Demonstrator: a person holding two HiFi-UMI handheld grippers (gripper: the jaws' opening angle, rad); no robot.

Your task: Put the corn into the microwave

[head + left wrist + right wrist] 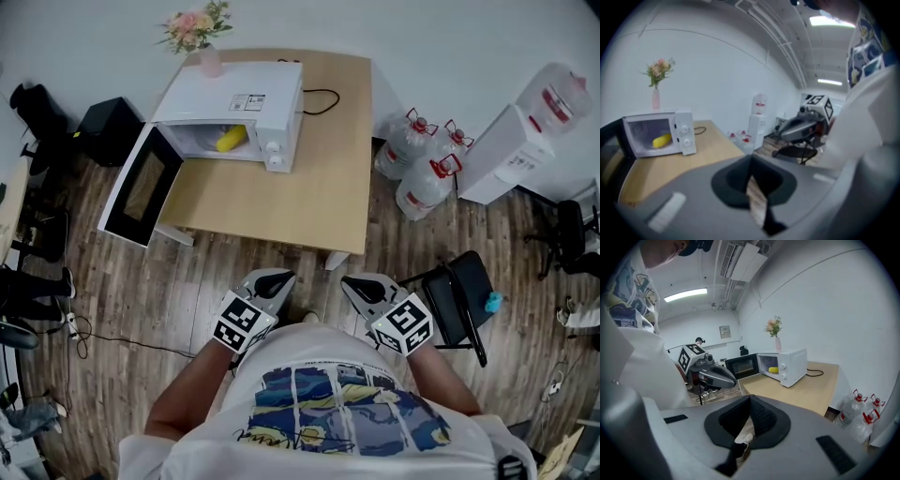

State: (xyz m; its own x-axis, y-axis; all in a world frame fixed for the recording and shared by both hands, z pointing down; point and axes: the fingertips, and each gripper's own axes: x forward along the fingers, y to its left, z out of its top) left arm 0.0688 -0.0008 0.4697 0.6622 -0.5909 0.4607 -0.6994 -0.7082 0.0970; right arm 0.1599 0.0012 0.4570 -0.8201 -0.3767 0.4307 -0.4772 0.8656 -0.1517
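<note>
A yellow corn cob (231,139) lies inside the white microwave (246,101), whose door (142,186) hangs wide open to the left. The corn (662,140) and microwave (682,132) also show in the left gripper view, and the corn (773,370) shows small in the right gripper view. My left gripper (272,282) and right gripper (364,287) are held close to my body, well short of the wooden table (300,202). Both are shut with nothing between the jaws.
A pink vase of flowers (200,36) stands behind the microwave, and a black power cord (323,98) trails to its right. Several water jugs (420,164) and a white dispenser (511,150) stand right of the table. A black chair (461,302) is near my right side.
</note>
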